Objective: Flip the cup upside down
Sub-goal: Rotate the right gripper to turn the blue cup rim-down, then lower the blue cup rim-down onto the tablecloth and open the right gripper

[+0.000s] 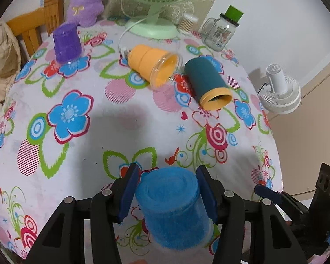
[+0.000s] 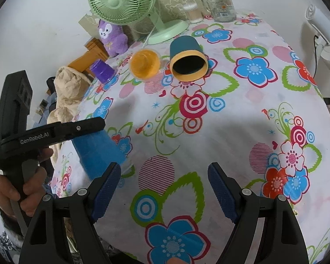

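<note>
My left gripper (image 1: 167, 176) is shut on a blue fuzzy cup (image 1: 173, 206), held upside down with its closed base toward the camera, near the table's front edge. The same blue cup (image 2: 96, 151) and the left gripper show at the left of the right wrist view. My right gripper (image 2: 165, 176) is open and empty above the flowered tablecloth (image 2: 231, 114). An orange cup (image 1: 154, 65) and a teal cup with an orange rim (image 1: 206, 81) lie on their sides in the middle. A purple cup (image 1: 67, 43) stands upside down at the far left.
A green desk fan (image 1: 154, 11), a purple plush toy (image 1: 85, 0), a glass jar with a green lid (image 1: 222, 30) and a swab jar (image 1: 187, 23) stand at the table's far edge. A wooden chair (image 1: 33, 26) is at the left. A white fan (image 1: 281, 92) is off the right edge.
</note>
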The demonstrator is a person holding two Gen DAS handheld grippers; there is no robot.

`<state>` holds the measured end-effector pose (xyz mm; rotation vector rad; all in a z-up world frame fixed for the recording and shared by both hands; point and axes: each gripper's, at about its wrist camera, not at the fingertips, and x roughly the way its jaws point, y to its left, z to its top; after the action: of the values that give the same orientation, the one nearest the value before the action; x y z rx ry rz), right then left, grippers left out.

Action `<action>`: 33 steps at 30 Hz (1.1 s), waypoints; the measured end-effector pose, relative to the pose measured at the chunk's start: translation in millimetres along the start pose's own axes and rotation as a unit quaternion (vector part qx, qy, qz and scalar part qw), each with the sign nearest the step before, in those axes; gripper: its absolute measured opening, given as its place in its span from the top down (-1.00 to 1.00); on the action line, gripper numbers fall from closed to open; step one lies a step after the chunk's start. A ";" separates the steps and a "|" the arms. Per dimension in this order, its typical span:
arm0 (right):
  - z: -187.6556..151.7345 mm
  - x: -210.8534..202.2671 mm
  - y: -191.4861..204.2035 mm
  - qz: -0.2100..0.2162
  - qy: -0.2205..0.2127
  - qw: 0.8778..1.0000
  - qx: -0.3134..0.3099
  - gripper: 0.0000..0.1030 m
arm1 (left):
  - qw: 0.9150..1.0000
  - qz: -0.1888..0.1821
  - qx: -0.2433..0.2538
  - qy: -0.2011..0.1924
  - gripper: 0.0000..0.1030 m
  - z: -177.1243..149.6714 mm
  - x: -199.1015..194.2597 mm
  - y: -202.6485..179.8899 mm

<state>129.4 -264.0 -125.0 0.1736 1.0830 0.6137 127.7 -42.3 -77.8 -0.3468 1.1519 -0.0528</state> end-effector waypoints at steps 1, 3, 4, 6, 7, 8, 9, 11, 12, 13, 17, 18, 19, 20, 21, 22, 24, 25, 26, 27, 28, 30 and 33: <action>-0.3 -1.1 1.0 0.001 -0.002 1.000 0.000 -0.62 | 1.000 0.000 0.001 -0.005 -0.08 0.1 -3.3 -1.1; -0.8 -2.7 3.8 0.002 -0.004 1.000 -0.002 -0.62 | 1.000 0.002 0.004 -0.017 -0.07 -0.4 -10.9 -2.8; -1.1 -3.4 5.0 0.002 -0.005 1.000 -0.004 -0.62 | 1.000 0.004 0.006 -0.022 -0.05 -0.5 -13.9 -3.5; -1.8 -4.5 8.3 0.000 -0.007 1.000 -0.009 -0.62 | 0.999 0.009 0.009 -0.030 0.04 -0.4 -18.0 -5.1; -2.2 -5.0 10.0 -0.002 -0.009 1.000 -0.012 -0.62 | 0.999 0.012 0.011 -0.035 0.08 -0.5 -21.2 -5.6; -3.1 -5.7 11.9 -0.003 -0.010 1.000 -0.014 -0.62 | 0.999 0.014 0.011 -0.038 0.09 -1.0 -23.4 -5.9; -3.6 -6.1 13.4 -0.003 -0.011 1.000 -0.016 -0.62 | 0.999 0.015 0.012 -0.041 0.09 -1.4 -25.5 -6.4; -4.5 -7.3 16.6 -0.003 -0.012 1.000 -0.020 -0.62 | 0.999 0.016 0.014 -0.046 0.09 -2.3 -29.4 -7.4; -4.9 -7.9 17.7 -0.003 -0.013 1.000 -0.022 -0.62 | 0.999 0.015 0.016 -0.048 0.09 -3.0 -31.3 -8.2; -5.2 -8.7 18.8 -0.003 -0.014 1.000 -0.023 -0.62 | 0.999 0.015 0.017 -0.050 0.09 -3.7 -33.1 -9.3; -6.7 -12.8 22.3 -0.001 -0.019 0.999 -0.027 -0.62 | 0.998 0.010 0.020 -0.062 0.16 -4.9 -41.6 -13.4; -7.0 -14.1 22.8 -0.001 -0.020 0.999 -0.028 -0.62 | 0.997 0.009 0.021 -0.067 0.17 -5.0 -45.4 -14.3; -7.3 -14.9 23.0 -0.001 -0.021 0.999 -0.029 -0.62 | 0.997 0.007 0.023 -0.072 0.17 -5.4 -48.9 -15.7; -7.5 -15.6 23.0 -0.002 -0.022 0.999 -0.030 -0.62 | 0.997 0.006 0.024 -0.076 0.17 -5.4 -51.4 -16.6; -7.8 -15.7 23.0 -0.003 -0.022 0.999 -0.030 -0.62 | 0.997 0.007 0.025 -0.079 0.17 -5.5 -54.1 -17.3; -7.9 -15.9 23.0 -0.003 -0.022 0.999 -0.030 -0.62 | 0.996 0.007 0.026 -0.081 0.17 -5.5 -56.0 -17.8; -8.1 -15.7 23.0 -0.005 -0.022 0.999 -0.029 -0.62 | 0.996 0.004 0.026 -0.084 0.12 -6.1 -58.6 -17.7; -8.1 -15.4 23.2 -0.006 -0.022 0.999 -0.029 -0.62 | 0.996 0.003 0.025 -0.084 0.12 -6.1 -58.7 -18.2; -8.1 -15.2 23.1 -0.007 -0.021 0.999 -0.028 -0.62 | 0.996 0.004 0.024 -0.083 0.12 -6.7 -58.5 -17.7; -8.2 -15.3 23.3 -0.008 -0.022 0.999 -0.028 -0.62 | 0.996 0.004 0.024 -0.082 0.12 -7.3 -58.1 -17.4; -8.3 -15.2 23.7 -0.010 -0.022 0.999 -0.029 -0.62 | 0.996 0.005 0.024 -0.081 0.09 -7.8 -57.7 -17.3; -8.2 -15.2 25.1 -0.017 -0.023 0.999 -0.032 -0.62 | 0.997 0.003 0.021 -0.080 -0.17 -9.1 -57.3 -15.7; -7.4 -14.8 27.8 -0.030 -0.024 0.999 -0.037 -0.63 | 0.996 0.001 0.019 -0.092 -0.41 -12.2 -61.2 -14.6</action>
<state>107.6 -250.4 -105.3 0.0909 1.0137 0.5922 93.5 -45.8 -23.7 -0.3098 0.9668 -0.0396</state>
